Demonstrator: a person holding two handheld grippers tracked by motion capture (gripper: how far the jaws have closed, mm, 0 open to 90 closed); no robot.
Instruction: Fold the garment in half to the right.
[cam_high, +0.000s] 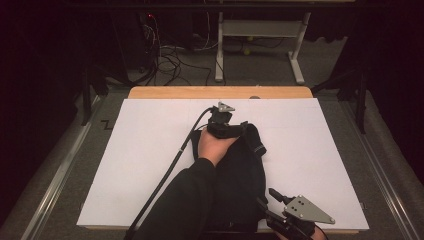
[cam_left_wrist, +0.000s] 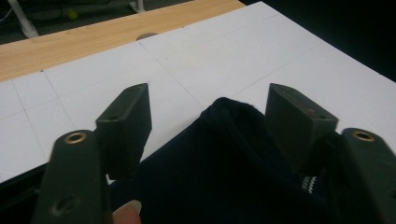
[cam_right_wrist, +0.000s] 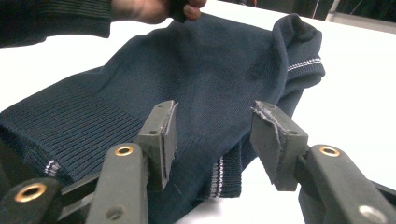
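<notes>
We have the sweater (cam_high: 240, 170) lying at the frame's centre and lower middle. Our left gripper (cam_high: 226, 129) straddles its far end, jaws spread, to pinch it; our right gripper (cam_right_wrist: 212, 140), also spread, faces the hem.

Left hand-held gripper (cam_left_wrist: 208, 121) jaws spread above dark sweater (cam_left_wrist: 224, 172), white table sheet (cam_left_wrist: 196, 60) beyond

One dark navy sweater (cam_high: 240, 170) lies on one white sheet (cam_high: 150, 150) covering one wooden table (cam_high: 220, 92). Two grippers are counted: the left gripper (cam_high: 225, 125) at twelve o'clock of the sweater, the right gripper (cam_high: 280, 197) at five o'clock. One hand (cam_high: 212, 147) shows, and one sleeved forearm (cam_high: 180, 205) at seven o'clock.
</notes>
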